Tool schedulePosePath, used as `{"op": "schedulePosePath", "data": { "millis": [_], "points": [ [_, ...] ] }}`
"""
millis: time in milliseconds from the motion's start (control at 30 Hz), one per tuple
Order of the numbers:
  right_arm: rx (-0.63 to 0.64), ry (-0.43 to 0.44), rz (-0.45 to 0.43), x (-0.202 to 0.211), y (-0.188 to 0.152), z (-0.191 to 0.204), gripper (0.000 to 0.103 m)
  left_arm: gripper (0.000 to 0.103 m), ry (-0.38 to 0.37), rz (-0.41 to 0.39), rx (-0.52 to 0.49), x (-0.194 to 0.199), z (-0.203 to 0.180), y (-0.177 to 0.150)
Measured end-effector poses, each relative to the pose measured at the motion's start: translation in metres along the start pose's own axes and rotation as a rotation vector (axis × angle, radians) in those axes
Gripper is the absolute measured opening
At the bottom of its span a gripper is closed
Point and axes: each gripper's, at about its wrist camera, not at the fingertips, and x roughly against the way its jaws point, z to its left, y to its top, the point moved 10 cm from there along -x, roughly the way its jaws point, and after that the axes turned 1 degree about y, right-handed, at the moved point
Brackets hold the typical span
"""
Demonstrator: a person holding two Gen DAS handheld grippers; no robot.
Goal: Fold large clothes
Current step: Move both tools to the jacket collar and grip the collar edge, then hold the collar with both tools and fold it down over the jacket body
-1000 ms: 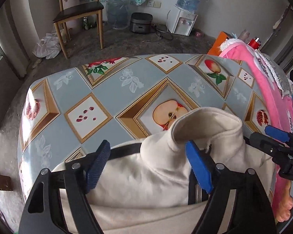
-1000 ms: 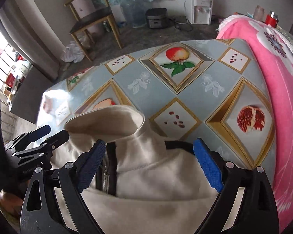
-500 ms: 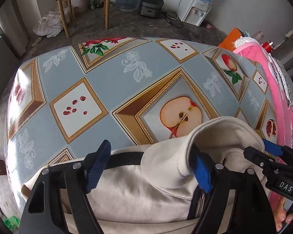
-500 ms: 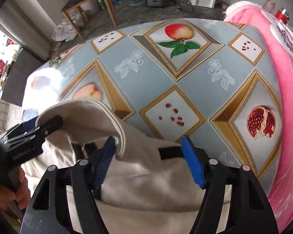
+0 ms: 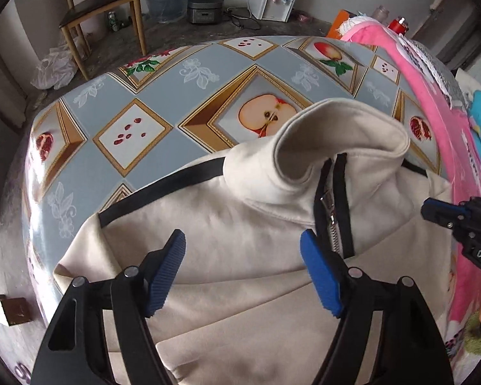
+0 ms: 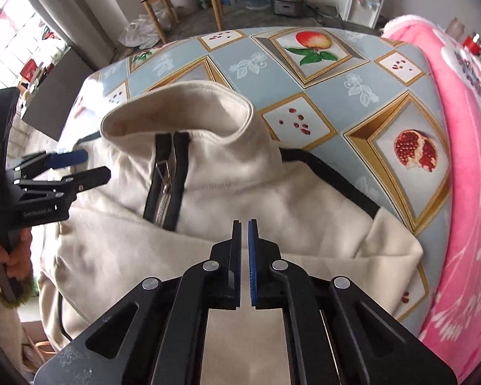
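1. Readable writing: white letters "DAS" on the body of the right gripper (image 5: 433, 213) where it enters the left wrist view from the right edge; the rest of the word is cut off. Pale lettering on the left gripper (image 6: 80, 165) body in the right wrist view is too small to read.
2. The cream jacket (image 5: 240, 234) lies on the fruit-patterned tablecloth (image 5: 163, 96); its near part runs under both grippers and out of the bottom of each view.
3. The left gripper's (image 5: 242, 269) jaws stand wide apart over the jacket's chest, pressing on nothing; the black zipper (image 5: 332, 211) runs just beyond the right-hand pad.
4. The right gripper's (image 6: 244, 250) jaws are closed pad to pad; no cloth shows between the tips.
5. The upright collar (image 6: 179, 109) lies ahead of both jaws and hides the table behind it.
6. A pink blanket (image 6: 465, 147) borders the table to the right of the jaws.
7. Beyond the table stand a wooden chair (image 5: 105, 9), a rice cooker (image 5: 206, 6) and a water dispenser (image 5: 274, 0), whose bottle is cut off at the top.
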Motion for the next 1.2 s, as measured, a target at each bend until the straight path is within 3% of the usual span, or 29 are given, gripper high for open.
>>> {"op": "schedulePosePath", "data": {
  "millis": [67, 100, 133, 167, 200, 300, 433, 533, 600, 700, 800, 933, 1100, 1200],
  "points": [
    [-0.014, 0.015, -0.033, 0.005, 0.004, -0.002, 0.009, 0.072, -0.013, -0.041, -0.01, 0.005, -0.001, 0.004],
    [-0.034, 0.017, -0.051, 0.007, 0.011, -0.003, 0.028, 0.072, -0.04, -0.064, 0.0, 0.009, -0.002, 0.008],
    [-0.055, 0.025, -0.063, 0.009, 0.018, -0.005, 0.04, 0.072, -0.073, -0.091, 0.019, 0.013, -0.004, 0.014],
    [-0.072, 0.04, -0.08, 0.012, 0.026, -0.005, 0.064, 0.072, -0.104, -0.114, 0.045, 0.018, -0.005, 0.02],
    [-0.085, 0.058, -0.102, 0.013, 0.037, -0.003, 0.068, 0.073, -0.13, -0.131, 0.075, 0.021, -0.005, 0.027],
    [-0.095, 0.047, -0.108, 0.003, 0.068, 0.001, 0.069, 0.076, -0.129, -0.123, 0.132, 0.014, -0.006, 0.044],
    [-0.155, -0.025, -0.029, -0.034, 0.092, -0.005, 0.069, 0.076, -0.028, -0.067, 0.167, -0.014, -0.003, 0.056],
    [-0.185, -0.083, 0.037, -0.056, 0.087, -0.015, 0.05, 0.074, 0.038, -0.067, 0.162, -0.021, 0.002, 0.054],
    [-0.199, -0.046, 0.052, -0.058, 0.075, -0.016, 0.033, 0.065, 0.026, -0.061, 0.144, -0.021, 0.004, 0.047],
    [-0.136, -0.051, 0.01, -0.042, 0.055, -0.014, 0.019, 0.061, 0.054, -0.052, 0.083, -0.013, 0.01, 0.03],
    [-0.036, -0.036, -0.047, -0.017, 0.03, -0.001, 0.015, 0.062, 0.055, -0.062, 0.015, 0.001, 0.013, 0.011],
    [0.125, -0.088, -0.108, -0.002, -0.003, 0.015, 0.014, 0.062, -0.02, -0.086, -0.04, 0.024, 0.01, -0.019],
    [0.268, -0.192, -0.113, -0.024, -0.025, 0.027, 0.014, 0.062, -0.253, -0.217, -0.079, 0.071, -0.009, -0.033],
    [0.343, -0.253, -0.132, -0.031, -0.032, 0.032, 0.016, 0.061, -0.268, -0.248, -0.005, 0.07, -0.007, -0.019]
  ]
}}
